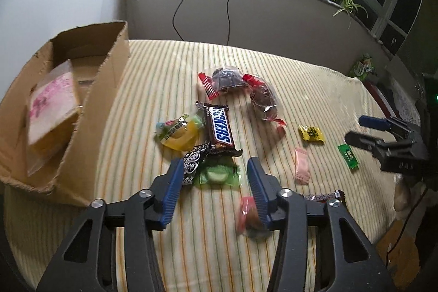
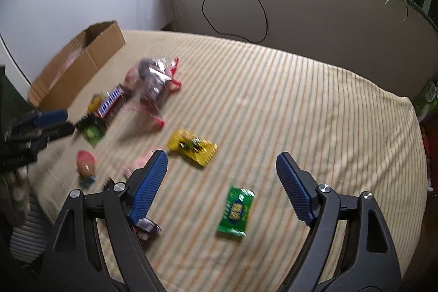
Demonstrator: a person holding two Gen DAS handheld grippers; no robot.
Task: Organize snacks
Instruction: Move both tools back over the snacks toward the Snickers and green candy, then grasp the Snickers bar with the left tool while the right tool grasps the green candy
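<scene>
Closest to you, the left hand-held gripper [image 1: 215, 168] hangs released and empty over the striped yellow bedspread [image 1: 314, 89], its blue pads [image 1: 175, 182] spread either side of the translucent green candy sachet [image 1: 219, 175], which lies partly under the black-and-white patterned wrapper [image 1: 193, 162] and the brown Snickers bar [image 1: 220, 129]. Close there and you will likely drag two or three packets at once, or pinch bedding (the cover looks soft). The red-wrapped sweet [image 1: 247, 218] sits just beside your right-hand pad and could get knocked. Your right hand-held gripper [image 2: 221, 163] is likewise spread wide and holding nothing, above the flat green packet [image 2: 236, 211] and near the yellow serrated sachet [image 2: 193, 147]. The open brown cardboard box [image 1: 90, 106], already holding a pink-printed bag [image 1: 52, 103], stands at the bed's left; its torn near wall could snag a carry. The bed's right half offers free room.
</scene>
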